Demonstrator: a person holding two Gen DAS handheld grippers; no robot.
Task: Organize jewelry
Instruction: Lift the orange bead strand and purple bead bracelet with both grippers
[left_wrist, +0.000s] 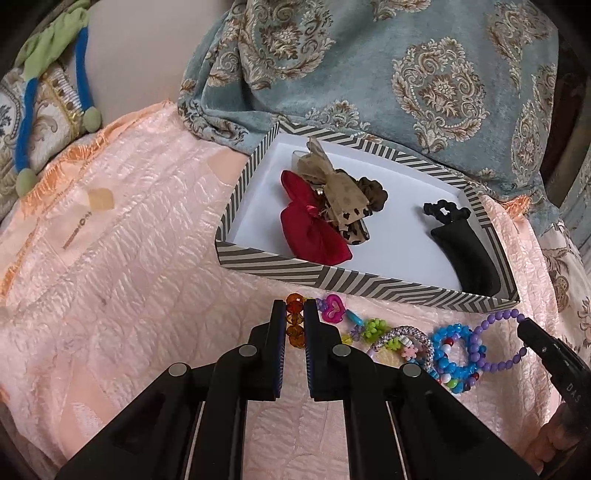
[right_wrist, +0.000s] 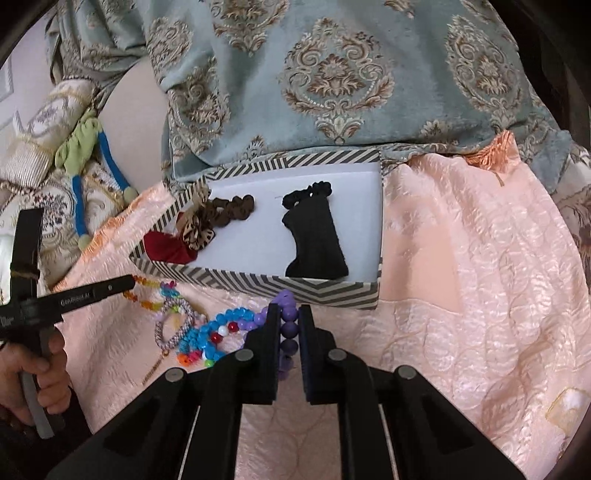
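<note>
Peach quilted bedspread (left_wrist: 129, 229) covers a bed, with a blue-grey damask fabric (left_wrist: 406, 74) draped along its far edge and a green-and-blue fabric toy (left_wrist: 79, 62) at the far left corner. A shallow striped box (left_wrist: 332, 271) with a white floor sits on the bedspread against the damask fabric. Inside it: a red bow (left_wrist: 314, 232), a tan leopard-print bow (left_wrist: 343, 195) lying over the red one, a brown scrunchie (left_wrist: 373, 192) just beside them, and, well apart toward the right side, a black scrunchie (left_wrist: 443, 210) and a black pouch (left_wrist: 465, 254). On the bedspread just in front of the box's near wall lies a row of jewelry: an orange-amber bead bracelet (left_wrist: 294, 325), a pink heart charm (left_wrist: 334, 308), a striped woven bracelet (left_wrist: 402, 341), a blue bead bracelet (left_wrist: 458, 347) and a purple bead bracelet (left_wrist: 495, 343). Left gripper (left_wrist: 295, 314) is pressed together, pinching the orange-amber bead bracelet at the left end of the row; beads show between the fingers. Right gripper (right_wrist: 289, 317) is clamped on the purple bead bracelet at the right end of the row, purple beads stacked between its fingers. In the right wrist view a hand (right_wrist: 33, 373) holds the left gripper's handle near the left edge of the bed.
</note>
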